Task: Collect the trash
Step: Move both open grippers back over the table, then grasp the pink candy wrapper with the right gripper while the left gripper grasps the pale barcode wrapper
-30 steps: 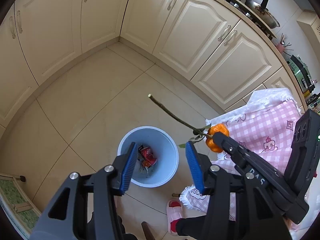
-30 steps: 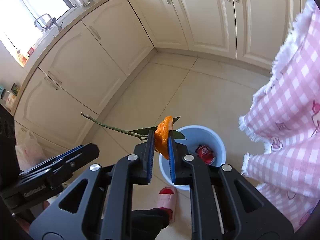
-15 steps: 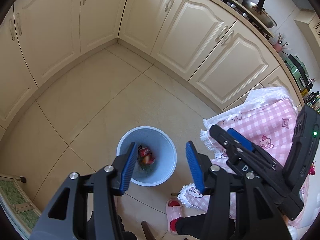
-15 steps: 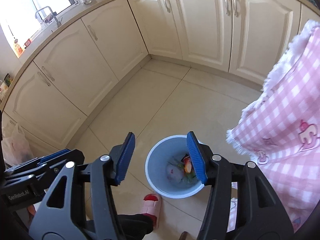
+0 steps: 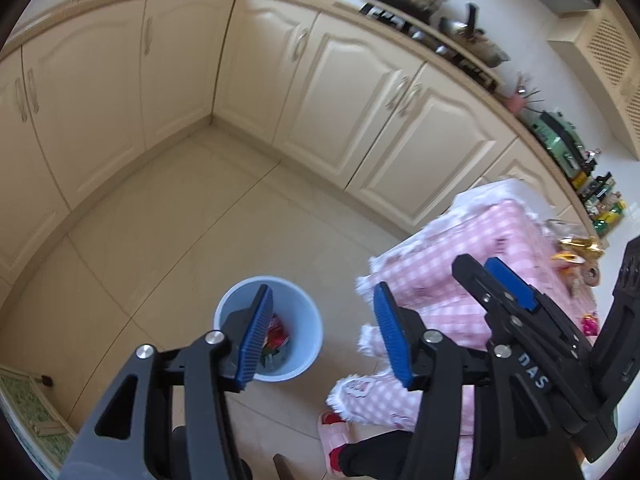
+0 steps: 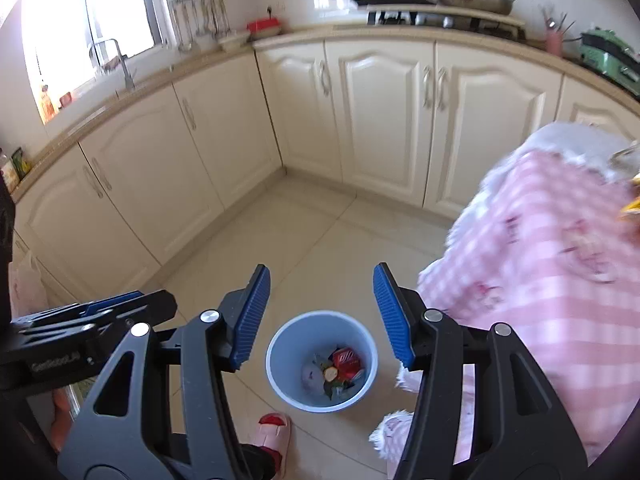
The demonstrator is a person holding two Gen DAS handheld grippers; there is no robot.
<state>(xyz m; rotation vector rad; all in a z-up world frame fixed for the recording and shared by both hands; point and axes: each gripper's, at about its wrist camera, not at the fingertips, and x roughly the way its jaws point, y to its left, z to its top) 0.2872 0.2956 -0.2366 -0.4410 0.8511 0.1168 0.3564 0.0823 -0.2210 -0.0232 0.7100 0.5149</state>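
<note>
Blue pail stands on the floor, low centre of the right view, trash inside. Both the right hand-held gripper and the left hand-held gripper are spread and hold nothing. More wrappers lie on the pink-clothed bench; approach them low and centre one between the pads before pinching.
</note>
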